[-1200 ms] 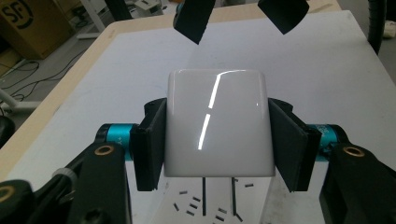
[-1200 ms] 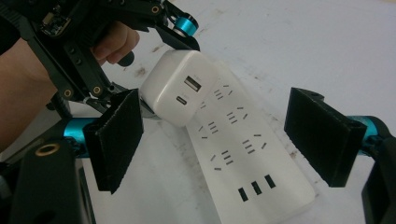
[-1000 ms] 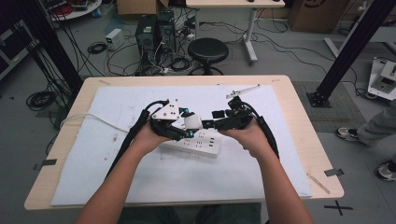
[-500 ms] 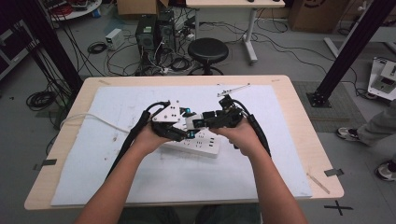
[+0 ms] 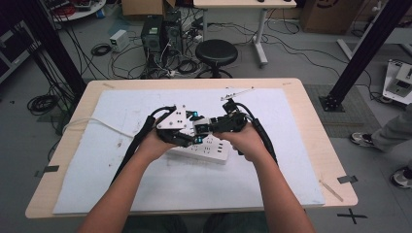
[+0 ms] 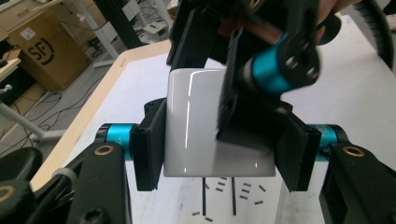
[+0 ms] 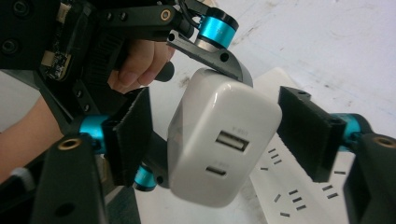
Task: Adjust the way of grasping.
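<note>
Two hand-held grippers meet over the middle of the wooden table (image 5: 311,126), above the long white plastic power strip (image 5: 214,151) that lies flat on the white sheet (image 5: 145,184) covering most of the tabletop. The left gripper (image 6: 219,140) is clamped on a glossy white, rounded plastic USB charger block (image 6: 196,126): in the left gripper view its two black pads press the block's flat sides, and two metal prongs (image 6: 218,200) stick out below, over the strip's slots. The right gripper (image 7: 219,135) faces the block's end with the two USB ports. Its jaws have just been closing and stand half open with the block between them; in the right gripper view a gap shows between each pad and the block. The charger hangs just above the strip, clear of it.
</note>
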